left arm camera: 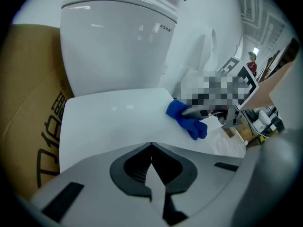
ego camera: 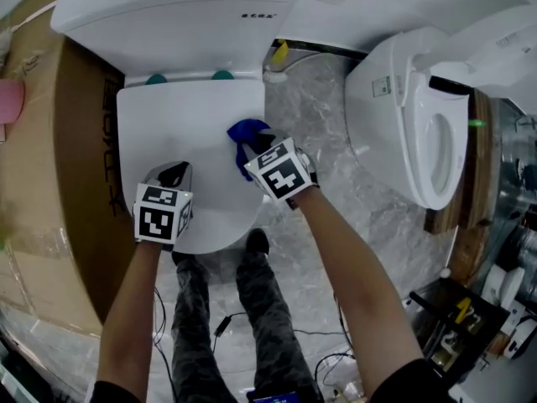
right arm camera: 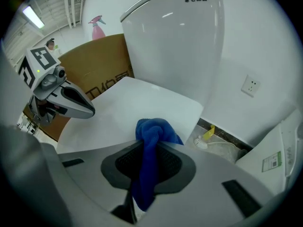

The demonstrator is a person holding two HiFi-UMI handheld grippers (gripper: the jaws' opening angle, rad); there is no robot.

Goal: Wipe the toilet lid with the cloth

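The closed white toilet lid (ego camera: 168,133) (left arm camera: 113,122) (right arm camera: 137,103) lies below the white cistern (ego camera: 176,15). My right gripper (ego camera: 256,154) (right arm camera: 147,174) is shut on a bunched blue cloth (ego camera: 246,133) (right arm camera: 154,136) (left arm camera: 184,117), which rests against the lid's right side near its rim. My left gripper (ego camera: 172,175) (left arm camera: 151,169) is shut with nothing between its jaws and hovers over the lid's front left part. In the right gripper view, the left gripper (right arm camera: 66,100) shows at the left above the lid.
A brown cardboard box (ego camera: 80,175) stands close at the toilet's left. A second toilet (ego camera: 419,116) with its seat raised stands at the right across the marble floor (ego camera: 310,124). A yellow-handled brush (ego camera: 277,57) lies by the wall. The person's legs (ego camera: 226,326) stand before the bowl.
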